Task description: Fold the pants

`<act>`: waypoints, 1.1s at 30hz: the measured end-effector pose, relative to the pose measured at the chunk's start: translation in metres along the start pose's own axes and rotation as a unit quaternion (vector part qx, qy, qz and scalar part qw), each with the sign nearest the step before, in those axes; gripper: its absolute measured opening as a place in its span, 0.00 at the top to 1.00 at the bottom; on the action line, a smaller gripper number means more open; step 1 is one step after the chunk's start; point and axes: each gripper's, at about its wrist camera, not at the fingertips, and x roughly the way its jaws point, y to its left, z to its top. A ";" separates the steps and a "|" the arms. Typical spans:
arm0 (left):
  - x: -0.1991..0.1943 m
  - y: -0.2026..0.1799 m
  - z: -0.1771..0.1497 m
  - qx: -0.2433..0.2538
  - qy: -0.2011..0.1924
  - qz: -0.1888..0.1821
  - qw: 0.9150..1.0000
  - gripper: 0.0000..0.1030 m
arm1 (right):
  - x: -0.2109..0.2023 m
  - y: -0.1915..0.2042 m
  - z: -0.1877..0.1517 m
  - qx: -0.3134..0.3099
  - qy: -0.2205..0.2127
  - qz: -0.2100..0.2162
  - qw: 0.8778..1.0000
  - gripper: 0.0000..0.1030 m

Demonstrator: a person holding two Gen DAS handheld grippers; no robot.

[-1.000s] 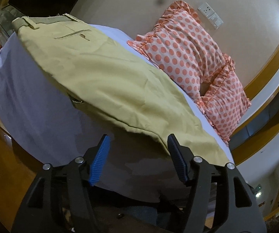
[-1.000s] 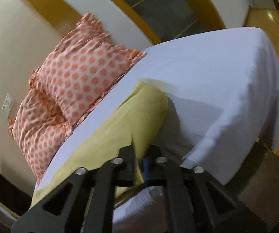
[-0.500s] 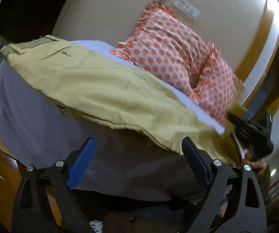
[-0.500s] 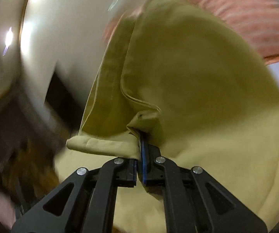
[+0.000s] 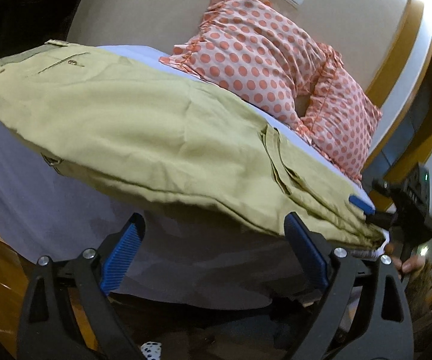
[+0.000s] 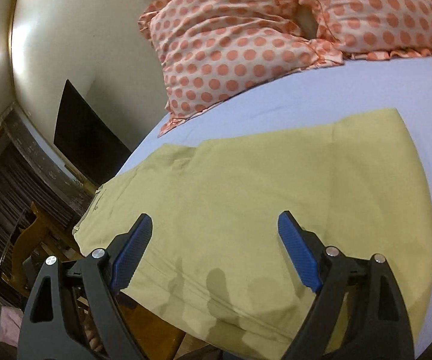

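As seen from the left wrist view, the pants (image 5: pixel 143 126) lie lengthwise on the bed (image 5: pixel 14 186), waistband at the far left, leg ends at the right edge. The left gripper (image 5: pixel 212 255) hovers low at the near bed edge, jaws wide apart and empty, lined up with the long near edge of the fabric, probably to take that edge for a fold. At the right, the right gripper (image 5: pixel 372 210) sits at the leg hems; one blue pad shows above the cloth. Two dotted pillows (image 5: pixel 276 69) occupy the far side, limiting room there.

From the right wrist view, the right gripper (image 6: pixel 216 255) has its jaws apart, clamped on nothing, just above the pants (image 6: pixel 276 195). The fabric lies flat, its near edge hanging slightly over the bed (image 6: pixel 366 90) edge. Bare sheet between pants and pillows (image 6: pixel 246 45) leaves open room for folding toward the waistband.
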 end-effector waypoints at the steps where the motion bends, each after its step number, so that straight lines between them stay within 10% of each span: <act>1: -0.001 0.003 0.003 -0.010 -0.007 -0.004 1.000 0.09 | 0.002 0.002 -0.002 -0.001 0.001 0.000 1.000 0.15; 12: -0.027 0.057 0.059 -0.139 -0.089 0.003 0.986 0.13 | 0.010 0.003 -0.010 -0.004 0.006 0.011 1.000 0.15; 22: -0.034 0.146 0.107 -0.284 -0.082 0.090 0.951 0.80 | 0.009 -0.003 -0.011 0.000 -0.002 0.029 1.000 0.14; 28: -0.025 0.050 0.157 -0.090 -0.066 0.220 0.969 0.88 | -0.010 -0.016 -0.008 0.011 -0.026 0.026 0.999 0.14; 33: 0.006 -0.105 0.170 0.148 -0.079 0.192 0.967 0.85 | -0.047 -0.043 -0.002 0.041 -0.079 -0.007 0.996 0.10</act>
